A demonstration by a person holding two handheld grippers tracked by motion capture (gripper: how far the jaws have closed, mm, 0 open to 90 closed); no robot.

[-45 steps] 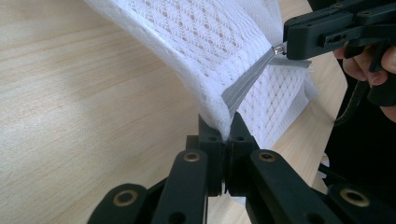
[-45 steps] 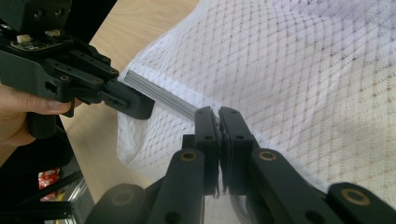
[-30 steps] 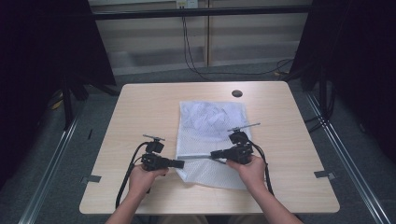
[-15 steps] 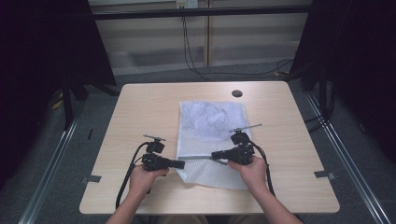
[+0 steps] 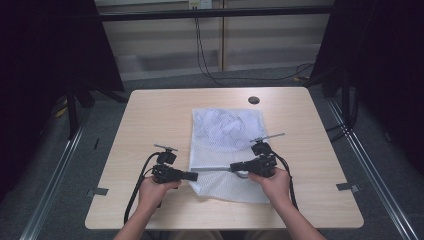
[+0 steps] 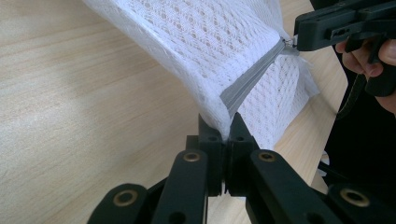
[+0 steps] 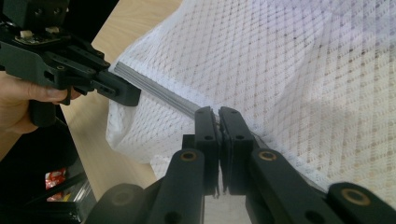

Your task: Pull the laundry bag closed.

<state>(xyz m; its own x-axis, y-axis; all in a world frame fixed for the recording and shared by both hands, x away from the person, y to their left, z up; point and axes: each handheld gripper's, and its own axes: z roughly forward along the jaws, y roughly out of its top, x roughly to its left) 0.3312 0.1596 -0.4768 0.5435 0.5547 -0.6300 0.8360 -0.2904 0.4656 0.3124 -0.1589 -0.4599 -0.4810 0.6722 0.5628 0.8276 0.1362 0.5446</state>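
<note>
Mesh bag (image 5: 227,150): white, flat on the table (image 5: 150,115), near edge lifted. Grey zipper (image 5: 212,171) stretched between the grippers. Left gripper (image 5: 192,175): jaws clenched on the bag's zipper end. Right gripper (image 5: 235,166): jaws clenched on the zipper farther along.
</note>
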